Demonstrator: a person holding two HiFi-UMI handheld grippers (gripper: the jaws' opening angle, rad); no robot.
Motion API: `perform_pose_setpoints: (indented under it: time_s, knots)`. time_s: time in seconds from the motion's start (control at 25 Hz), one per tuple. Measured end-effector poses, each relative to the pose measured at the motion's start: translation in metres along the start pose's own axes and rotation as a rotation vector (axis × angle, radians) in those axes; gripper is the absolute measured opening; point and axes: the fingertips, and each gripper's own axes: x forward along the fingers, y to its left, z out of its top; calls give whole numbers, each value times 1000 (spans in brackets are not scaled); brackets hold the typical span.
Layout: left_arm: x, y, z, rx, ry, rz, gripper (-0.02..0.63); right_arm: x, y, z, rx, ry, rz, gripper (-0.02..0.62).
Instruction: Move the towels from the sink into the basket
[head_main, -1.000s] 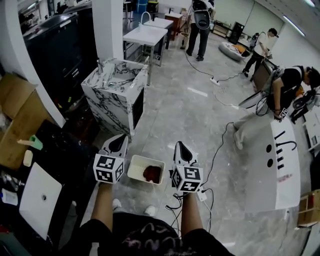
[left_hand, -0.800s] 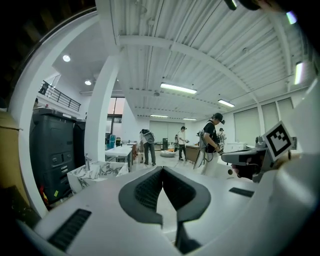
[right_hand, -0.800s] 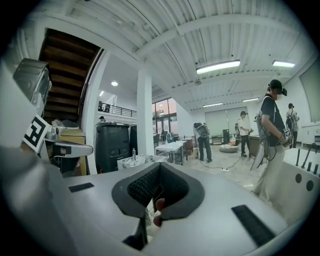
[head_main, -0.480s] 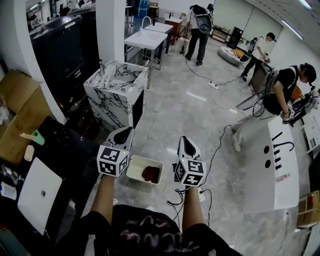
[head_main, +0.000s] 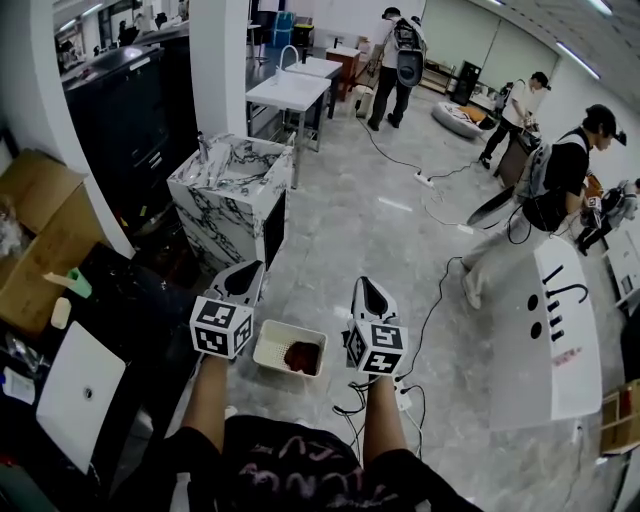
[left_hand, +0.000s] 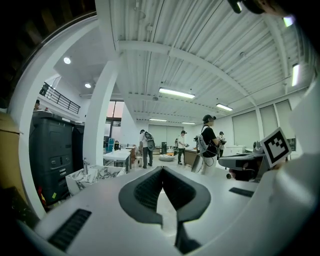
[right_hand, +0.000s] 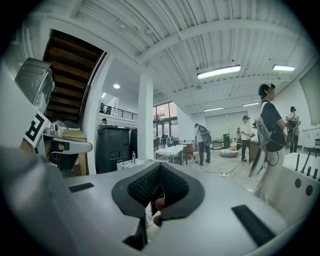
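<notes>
Lifted a little since a second ago: left tool (head_main: 252, 271) and right tool (head_main: 364, 289), both closed. Lower down between them, on the floor, a basket (head_main: 270, 343) with a dark red towel (head_main: 304, 354) inside. Marble sink (head_main: 232, 172) well ahead.

No word or number can be read anywhere. The left cube (head_main: 220, 328) and the right cube (head_main: 375, 348) bear only black-and-white square markers. The pink scrawl on the person's dark shirt (head_main: 290, 465) is too blurred to read.
</notes>
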Motion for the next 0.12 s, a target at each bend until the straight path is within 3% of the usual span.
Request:
perform_pose_setpoints:
  time_s: [0.12]
  knots:
    - [-2,-6,3,12,-3,0,17,-5,-3,3,3,-7,-3,14]
